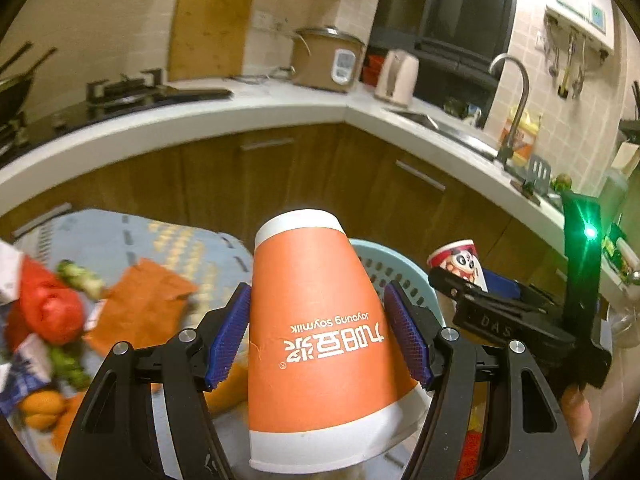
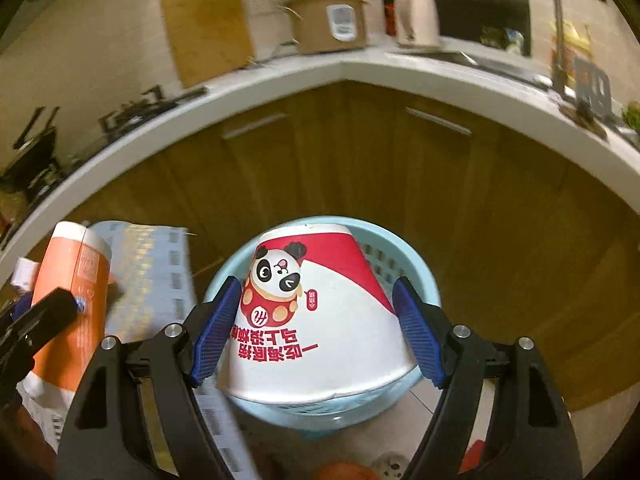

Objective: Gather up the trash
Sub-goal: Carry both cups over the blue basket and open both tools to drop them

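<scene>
My left gripper [image 1: 316, 332] is shut on an upside-down orange paper cup [image 1: 320, 344] with white lettering, its blue pads pressing both sides. My right gripper [image 2: 316, 332] is shut on an upturned white and red paper bowl [image 2: 320, 320] printed with a panda. The bowl hangs right over a light blue plastic basket [image 2: 404, 264] on the floor. In the left wrist view the basket [image 1: 384, 264] shows behind the orange cup, with the panda bowl [image 1: 460, 262] and the right gripper [image 1: 480, 304] at the right. The orange cup [image 2: 76, 296] appears at the left of the right wrist view.
A table with a pale blue cloth [image 1: 168, 240] at the left holds food scraps, a red bag [image 1: 48, 308] and an orange wrapper [image 1: 148, 300]. Wooden cabinets [image 2: 360, 152] under a white counter [image 1: 224, 116] curve behind the basket. A sink tap [image 1: 516, 100] stands at the right.
</scene>
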Tool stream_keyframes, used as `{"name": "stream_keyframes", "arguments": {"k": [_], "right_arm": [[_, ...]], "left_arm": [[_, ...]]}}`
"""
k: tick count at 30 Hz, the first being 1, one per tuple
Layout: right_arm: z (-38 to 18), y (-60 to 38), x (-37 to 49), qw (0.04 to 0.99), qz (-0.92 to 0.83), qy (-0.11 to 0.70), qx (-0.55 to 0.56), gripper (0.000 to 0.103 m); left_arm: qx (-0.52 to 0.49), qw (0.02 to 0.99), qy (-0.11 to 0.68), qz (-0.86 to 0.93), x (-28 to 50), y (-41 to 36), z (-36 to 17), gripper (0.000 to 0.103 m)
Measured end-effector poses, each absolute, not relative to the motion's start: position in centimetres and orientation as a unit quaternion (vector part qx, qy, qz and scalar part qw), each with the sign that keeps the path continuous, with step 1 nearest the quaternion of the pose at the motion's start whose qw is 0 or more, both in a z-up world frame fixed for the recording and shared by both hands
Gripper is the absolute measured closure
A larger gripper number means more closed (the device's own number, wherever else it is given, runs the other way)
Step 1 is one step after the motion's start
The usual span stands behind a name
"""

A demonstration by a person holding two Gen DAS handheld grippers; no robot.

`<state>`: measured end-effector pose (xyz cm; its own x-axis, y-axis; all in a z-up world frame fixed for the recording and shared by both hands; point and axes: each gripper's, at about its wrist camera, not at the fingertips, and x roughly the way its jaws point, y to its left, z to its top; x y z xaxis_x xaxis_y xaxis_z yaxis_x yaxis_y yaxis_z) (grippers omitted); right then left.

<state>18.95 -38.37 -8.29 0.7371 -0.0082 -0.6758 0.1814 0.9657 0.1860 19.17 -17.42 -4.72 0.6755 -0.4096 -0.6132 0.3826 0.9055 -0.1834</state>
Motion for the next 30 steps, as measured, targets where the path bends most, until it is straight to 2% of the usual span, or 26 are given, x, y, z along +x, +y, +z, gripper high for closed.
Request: {"name": "stream_keyframes", "arguments": {"k": [14, 19, 30], "right_arm": [[-15.4, -40.9, 21.7, 0.892, -0.074, 0.423, 0.138, 0.028], [-15.5, -41.3, 22.2, 0.89, -0.08, 0.425, 0.141, 0.028], [-11.7, -40.0, 20.1, 0.906, -0.089, 0.391, 0.133, 0.028]], "left_arm": [[0.004, 0.887, 0.405, -0.224, 23.3, -22.3, -10.9, 0.037], [0.021, 0.89, 0.404, -0.211, 23.0, -22.7, -10.9, 0.033], [0.0, 0.908, 0.364, -0.209, 19.9, -19.6, -7.1, 0.033]]}}
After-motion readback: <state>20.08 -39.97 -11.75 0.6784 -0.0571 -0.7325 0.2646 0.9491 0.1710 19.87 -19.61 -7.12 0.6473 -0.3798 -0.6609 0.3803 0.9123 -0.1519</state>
